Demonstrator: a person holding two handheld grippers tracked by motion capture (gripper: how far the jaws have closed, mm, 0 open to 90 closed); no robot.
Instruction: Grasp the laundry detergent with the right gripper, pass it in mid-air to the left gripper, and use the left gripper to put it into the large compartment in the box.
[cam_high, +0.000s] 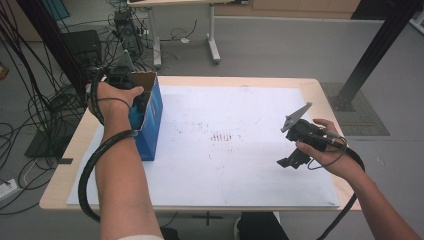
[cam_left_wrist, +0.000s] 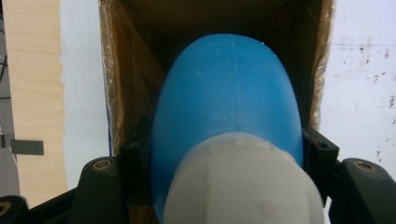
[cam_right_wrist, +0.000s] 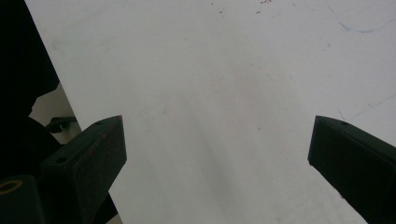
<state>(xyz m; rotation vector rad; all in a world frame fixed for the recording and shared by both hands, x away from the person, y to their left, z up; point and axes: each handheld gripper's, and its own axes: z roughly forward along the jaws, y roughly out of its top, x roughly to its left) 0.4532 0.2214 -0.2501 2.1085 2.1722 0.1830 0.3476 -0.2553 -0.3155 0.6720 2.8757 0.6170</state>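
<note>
Your left gripper (cam_left_wrist: 219, 154) is clamped on a blue bottle (cam_left_wrist: 226, 102) with a white cap (cam_left_wrist: 243, 182), its far end inside the open cardboard box (cam_high: 148, 117). Your right gripper (cam_right_wrist: 217, 154) hangs over the white sheet (cam_right_wrist: 224, 70), jaws wide apart.

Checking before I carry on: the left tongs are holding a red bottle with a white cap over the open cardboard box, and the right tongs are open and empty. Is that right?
Not quite: the bottle is blue, not red, as the left gripper view shows. The rest stands: the left tongs grip it, white cap nearest the camera, over the open cardboard box, and the right tongs are open and empty.
</note>
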